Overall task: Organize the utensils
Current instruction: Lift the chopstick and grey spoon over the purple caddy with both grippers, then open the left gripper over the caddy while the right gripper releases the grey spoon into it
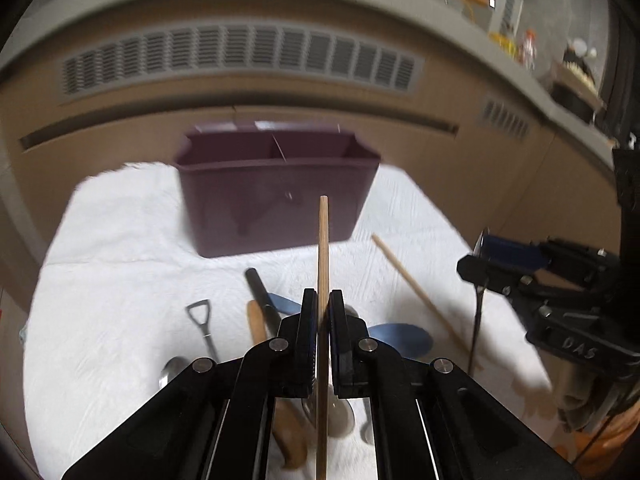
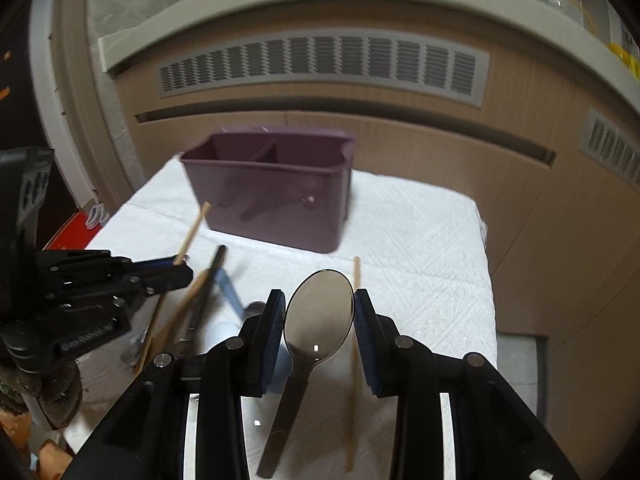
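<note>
A purple two-compartment utensil holder (image 1: 276, 196) (image 2: 272, 196) stands at the far side of a white cloth (image 1: 120, 280) (image 2: 420, 260). My left gripper (image 1: 322, 308) (image 2: 182, 266) is shut on a wooden chopstick (image 1: 323, 264) (image 2: 192, 232), held above the cloth and pointing at the holder. My right gripper (image 2: 319, 312) (image 1: 480, 256) is shut on a dark spoon (image 2: 320, 312), jaws pinching the bowl's edges, handle hanging down (image 1: 476, 320). A second chopstick (image 1: 416, 292) (image 2: 354, 360) lies on the cloth.
Under the left gripper lie a wooden-handled utensil (image 1: 260, 328), a black-handled one (image 1: 260, 292), a blue spoon (image 1: 400, 336), a small metal shovel-handled spoon (image 1: 202, 324) and other metal spoons. A beige cabinet with vents (image 1: 240, 56) rises behind the table.
</note>
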